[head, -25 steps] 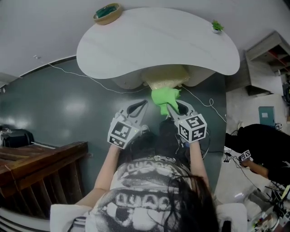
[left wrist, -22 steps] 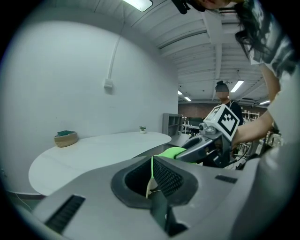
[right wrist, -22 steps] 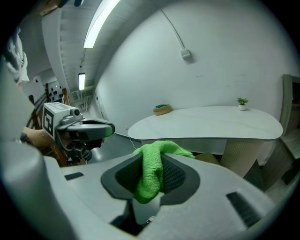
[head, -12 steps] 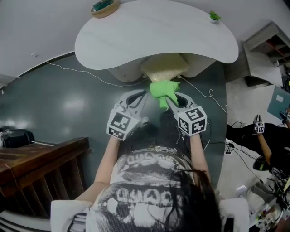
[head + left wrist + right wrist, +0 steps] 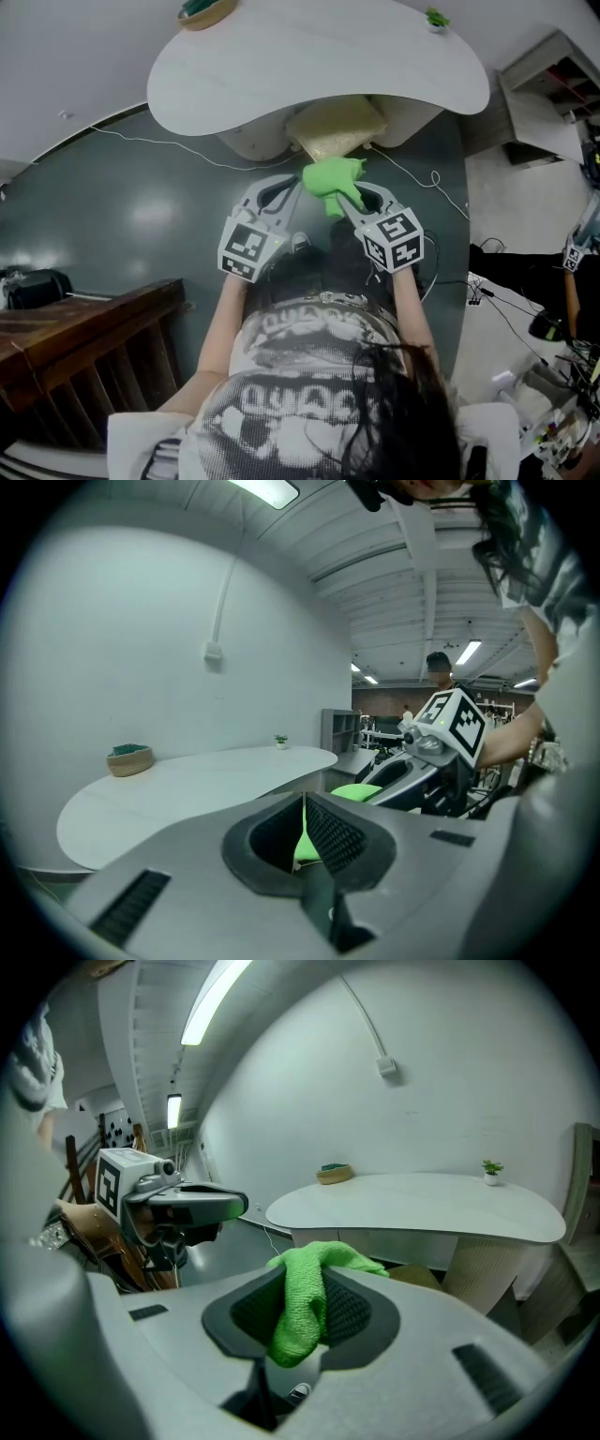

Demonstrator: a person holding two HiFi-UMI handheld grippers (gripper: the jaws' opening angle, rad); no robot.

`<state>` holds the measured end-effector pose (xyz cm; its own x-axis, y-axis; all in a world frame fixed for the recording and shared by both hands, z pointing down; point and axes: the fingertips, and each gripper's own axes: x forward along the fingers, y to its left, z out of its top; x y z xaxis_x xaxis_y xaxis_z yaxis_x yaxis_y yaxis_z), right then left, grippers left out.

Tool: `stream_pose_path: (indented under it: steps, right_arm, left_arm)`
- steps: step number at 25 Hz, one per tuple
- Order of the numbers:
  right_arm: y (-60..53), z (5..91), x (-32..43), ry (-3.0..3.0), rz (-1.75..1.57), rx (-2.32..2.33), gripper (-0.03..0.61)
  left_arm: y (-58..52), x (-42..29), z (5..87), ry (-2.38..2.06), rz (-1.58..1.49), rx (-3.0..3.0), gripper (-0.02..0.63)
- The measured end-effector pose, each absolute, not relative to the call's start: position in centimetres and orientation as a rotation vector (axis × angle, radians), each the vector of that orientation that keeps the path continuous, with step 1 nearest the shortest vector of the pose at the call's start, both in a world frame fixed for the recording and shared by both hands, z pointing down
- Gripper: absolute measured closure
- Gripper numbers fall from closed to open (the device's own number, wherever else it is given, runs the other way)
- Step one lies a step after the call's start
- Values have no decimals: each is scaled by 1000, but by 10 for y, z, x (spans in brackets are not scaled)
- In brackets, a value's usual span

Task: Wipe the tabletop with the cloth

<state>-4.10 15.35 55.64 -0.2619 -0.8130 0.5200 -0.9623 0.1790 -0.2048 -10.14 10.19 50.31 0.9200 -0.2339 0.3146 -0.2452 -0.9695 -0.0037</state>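
The white tabletop [image 5: 319,66] lies ahead, beyond both grippers. A bright green cloth [image 5: 330,178] hangs bunched from my right gripper [image 5: 345,194], which is shut on it above the dark floor, short of the table's near edge. In the right gripper view the cloth [image 5: 302,1307] is pinched between the pads, with the table [image 5: 422,1204] further off. My left gripper [image 5: 298,187] is close beside it on the left, shut with nothing between its pads. The left gripper view shows its jaws [image 5: 303,803] meeting in a thin line, with the cloth [image 5: 361,789] beyond them.
A bowl [image 5: 202,9] and a small plant [image 5: 436,17] stand at the table's far edge. A beige cushion [image 5: 337,127] sits under the table's near edge. Wooden furniture [image 5: 84,328] stands at lower left, a shelf [image 5: 548,94] at right, cables on the floor.
Both grippers and the cloth have moved a little forward, closer to the table's near edge. The cloth stays held in the right gripper.
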Motion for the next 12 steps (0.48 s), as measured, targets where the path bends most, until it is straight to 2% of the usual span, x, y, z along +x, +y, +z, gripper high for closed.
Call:
stream_pose_path:
  steps: [12]
  right_arm:
    - [150, 557, -41, -2159, 724, 1698, 485]
  left_arm:
    - [98, -102, 502, -378, 502, 3050, 604]
